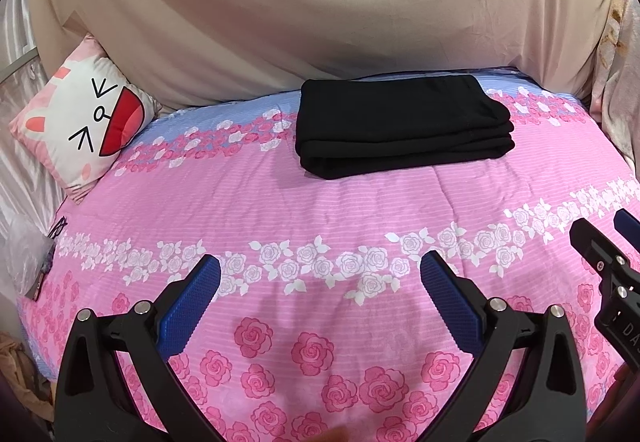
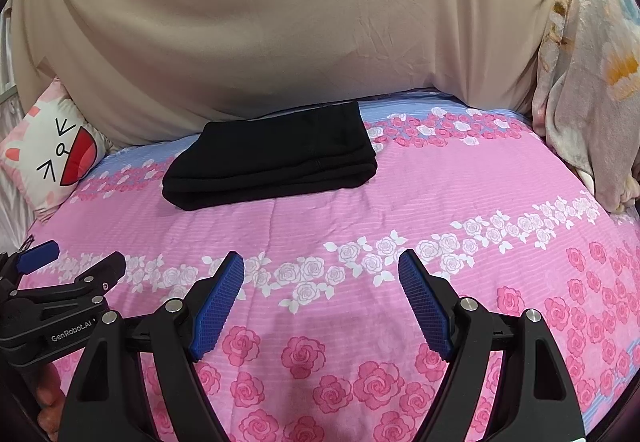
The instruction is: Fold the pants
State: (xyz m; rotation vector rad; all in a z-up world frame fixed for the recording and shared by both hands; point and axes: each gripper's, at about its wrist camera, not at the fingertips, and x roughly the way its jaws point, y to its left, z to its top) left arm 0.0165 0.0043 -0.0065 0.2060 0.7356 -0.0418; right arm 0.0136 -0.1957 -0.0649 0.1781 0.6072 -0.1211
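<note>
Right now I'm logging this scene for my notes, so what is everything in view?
pants: one, black, folded, lying at the far side of the bed.
bedspread: one, pink and blue with roses, covering the bed.
pillow: one, white and pink cartoon face, far left corner.
curtain: one, beige, hanging behind the bed.
blanket: one, pale floral, heaped at the right.
plastic bag: one, clear, left edge.
left gripper: open, empty, above the bedspread.
right gripper: open, empty, beside it.

"GenRobot.AI" was printed in white on the left gripper [image 2: 68, 274] body; "DA…" showed on the right gripper [image 1: 600, 226], rest cut off.
</note>
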